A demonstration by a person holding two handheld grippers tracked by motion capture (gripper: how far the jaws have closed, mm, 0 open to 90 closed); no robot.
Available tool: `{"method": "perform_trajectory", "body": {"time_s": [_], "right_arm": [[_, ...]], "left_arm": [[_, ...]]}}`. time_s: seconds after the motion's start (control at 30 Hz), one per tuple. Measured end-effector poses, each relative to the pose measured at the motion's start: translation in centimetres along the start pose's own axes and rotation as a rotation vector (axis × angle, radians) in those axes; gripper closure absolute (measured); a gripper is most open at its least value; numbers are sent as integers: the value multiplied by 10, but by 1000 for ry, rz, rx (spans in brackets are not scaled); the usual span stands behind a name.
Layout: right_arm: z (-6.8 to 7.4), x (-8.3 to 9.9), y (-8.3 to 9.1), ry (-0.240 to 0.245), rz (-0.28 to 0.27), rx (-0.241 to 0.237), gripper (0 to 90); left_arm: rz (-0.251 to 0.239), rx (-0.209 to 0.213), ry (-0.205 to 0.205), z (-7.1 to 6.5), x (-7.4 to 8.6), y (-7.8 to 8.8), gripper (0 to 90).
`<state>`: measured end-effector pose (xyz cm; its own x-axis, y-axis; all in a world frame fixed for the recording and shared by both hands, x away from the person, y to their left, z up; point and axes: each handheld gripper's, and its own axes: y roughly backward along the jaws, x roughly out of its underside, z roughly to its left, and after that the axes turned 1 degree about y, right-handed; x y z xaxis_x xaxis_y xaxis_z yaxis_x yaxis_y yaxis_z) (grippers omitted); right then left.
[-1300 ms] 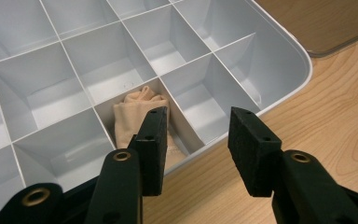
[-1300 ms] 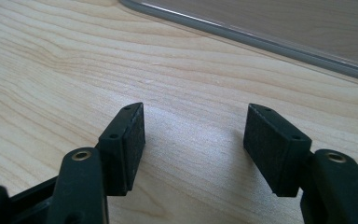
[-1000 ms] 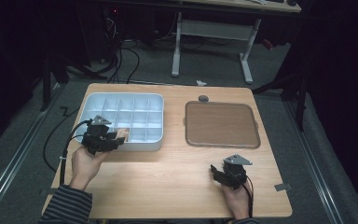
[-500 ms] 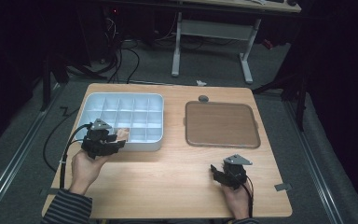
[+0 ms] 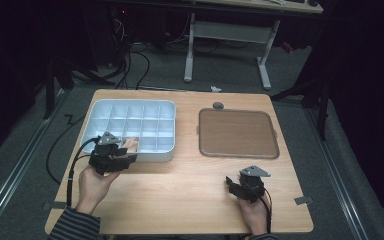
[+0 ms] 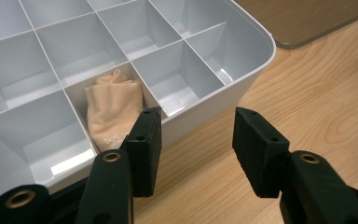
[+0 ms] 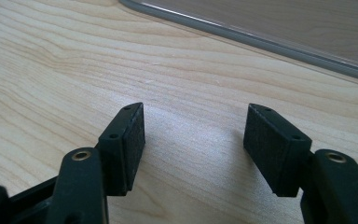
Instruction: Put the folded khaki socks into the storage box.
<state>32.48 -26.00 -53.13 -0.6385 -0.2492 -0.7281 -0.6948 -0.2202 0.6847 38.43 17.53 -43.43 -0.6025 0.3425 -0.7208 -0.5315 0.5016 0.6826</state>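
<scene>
a small peach-coloured folded cloth lies in a compartment in the near row of the white divided organiser tray, against the front wall, with the compartments around it bare. the left gripper sits just outside that front wall, over the wooden table, its jaws spread apart and holding nothing; the left hand grips it from below. to the right of the tray lies a flat brown tray with a grey rim. the right gripper rests low over the table near the front edge, just short of the brown tray, jaws apart and empty
</scene>
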Motion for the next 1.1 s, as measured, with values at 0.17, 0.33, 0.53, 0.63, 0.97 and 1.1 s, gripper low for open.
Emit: {"method": "perform_trajectory", "body": {"time_s": [0.17, 0.33, 0.53, 0.63, 0.97, 1.1], "right_arm": [[0, 0, 0, 0, 0, 0, 388], [0, 0, 0, -1, 0, 0, 388], [0, 0, 0, -1, 0, 0, 388], [0, 0, 0, -1, 0, 0, 388], [0, 0, 0, -1, 0, 0, 388], [0, 0, 0, -1, 0, 0, 388]], "left_arm": [[5, 8, 8, -1, 4, -2, 518], [5, 18, 18, -2, 7, -4, 510], [5, 24, 22, -5, 11, -7, 498], [6, 31, 29, -6, 14, -9, 493], [-5, 50, 46, -7, 20, -10, 481], [-9, 61, 59, -8, 23, -12, 479]]}}
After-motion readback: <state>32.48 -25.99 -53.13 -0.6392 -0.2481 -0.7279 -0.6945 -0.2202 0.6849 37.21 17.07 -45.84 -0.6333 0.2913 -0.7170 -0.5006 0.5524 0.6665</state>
